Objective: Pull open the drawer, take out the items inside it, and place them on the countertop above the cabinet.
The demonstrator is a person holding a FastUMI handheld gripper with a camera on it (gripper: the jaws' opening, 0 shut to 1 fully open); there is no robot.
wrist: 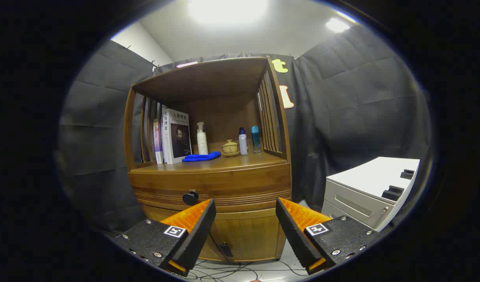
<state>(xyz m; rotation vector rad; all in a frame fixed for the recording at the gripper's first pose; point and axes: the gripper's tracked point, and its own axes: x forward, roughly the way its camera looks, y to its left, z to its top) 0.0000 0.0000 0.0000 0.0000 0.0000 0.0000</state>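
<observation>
Black-and-orange two-finger gripper [246,207] spread wide, nothing between the fingers, touching nothing. Clear gap between the fingertips; through it the lower wooden cabinet door [248,239] shows. Just ahead of the left fingertip sits the round black drawer knob [190,197], near it but apart. The curved-front wooden drawer [210,186] is shut, flush with the brown wooden cabinet [208,129]; its contents are hidden. Above the drawer's top edge lies the wooden countertop [248,159], with free room along its front edge. On it, further back: upright white books [176,135], blue cloth [201,157], white pump bottle [202,138], small tan lidded cup [230,147], two small bottles [249,140]. Well off to the right stands a white low cabinet [371,188]. Cables on the floor [232,270] below.
</observation>
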